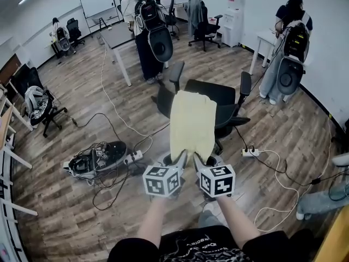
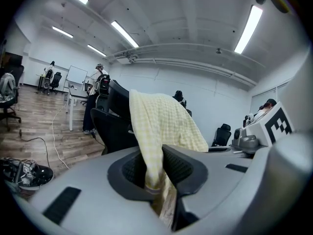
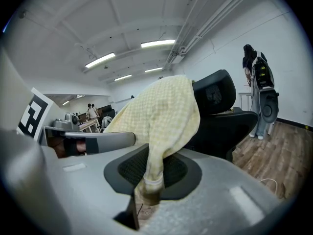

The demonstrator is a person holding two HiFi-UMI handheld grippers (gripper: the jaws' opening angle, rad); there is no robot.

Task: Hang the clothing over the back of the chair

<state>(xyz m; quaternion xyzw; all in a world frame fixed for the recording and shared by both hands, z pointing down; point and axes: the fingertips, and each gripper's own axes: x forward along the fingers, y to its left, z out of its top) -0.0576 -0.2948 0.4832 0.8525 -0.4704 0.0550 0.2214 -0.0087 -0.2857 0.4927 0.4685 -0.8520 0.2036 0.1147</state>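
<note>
Left gripper (image 2: pixel 157 180): jaws nearly together, pinched on a bunched corner of the pale yellow checked clothing (image 1: pixel 192 123). Right gripper (image 3: pixel 148 182): likewise, jaws almost closed on the other near corner. Both grippers sit side by side, close together, on my side of the black office chair (image 1: pixel 221 97). From the grippers the cloth runs up and across the top of the chair back, spread fairly flat. I cannot tell how far its far edge hangs down the other side. The chair stands on the wooden floor (image 1: pixel 65 212), with cables (image 1: pixel 117 125) trailing near it.
</note>
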